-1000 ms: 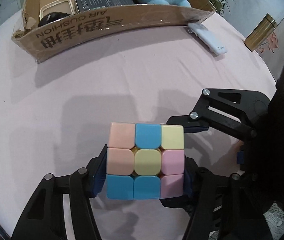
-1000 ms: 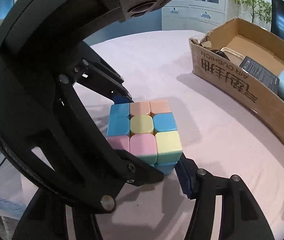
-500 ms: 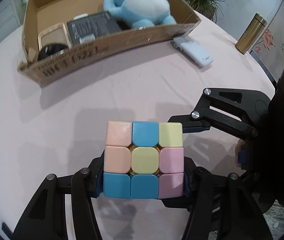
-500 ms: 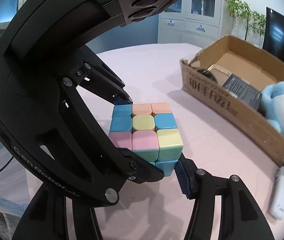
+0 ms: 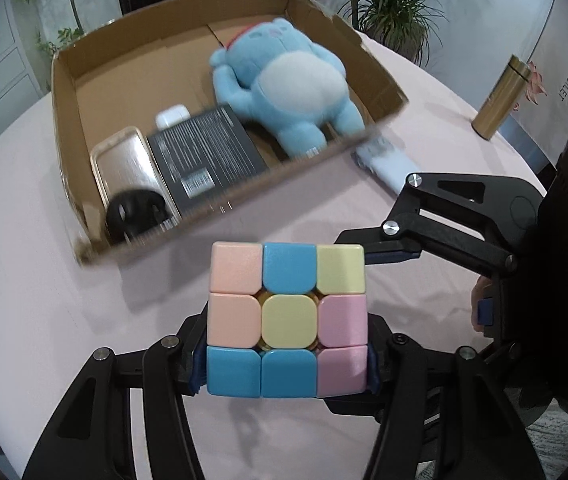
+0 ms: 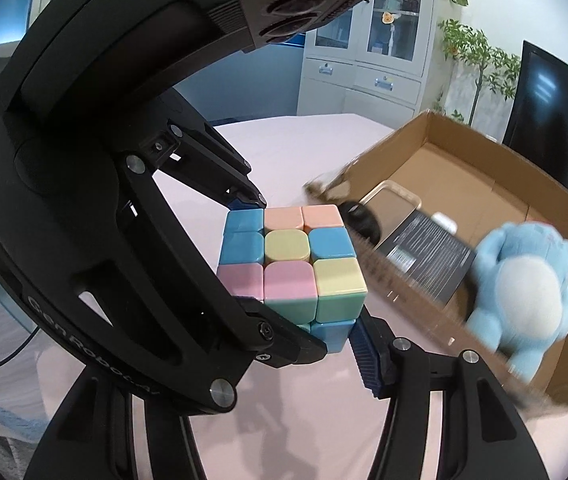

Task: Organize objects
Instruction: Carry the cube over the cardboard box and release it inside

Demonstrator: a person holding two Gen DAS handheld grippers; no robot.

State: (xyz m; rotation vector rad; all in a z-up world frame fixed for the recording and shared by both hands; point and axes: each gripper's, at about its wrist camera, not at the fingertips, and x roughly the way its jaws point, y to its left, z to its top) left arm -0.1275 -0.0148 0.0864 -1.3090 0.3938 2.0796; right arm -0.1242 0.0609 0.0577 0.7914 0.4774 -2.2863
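At the lower centre of the left wrist view, the puzzle cube [image 5: 285, 320] is clamped between both tools at once: the left tool [image 5: 285, 364] holds its lower sides, and the right tool [image 5: 367, 258] grips it from the right. Toward the upper left, the cardboard box [image 5: 379, 80] already contains a blue plush toy [image 5: 295, 92], a black packet [image 5: 204, 156] and a phone case [image 5: 128, 164]. The cube looks next to go in; a white device [image 5: 387, 164] and a gold flask [image 5: 501, 98] wait on the table [image 5: 24, 280].

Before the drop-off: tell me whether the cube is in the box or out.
Out. The cube hangs clamped between both grippers, the left gripper and the right gripper, above the tablecloth, short of the cardboard box.
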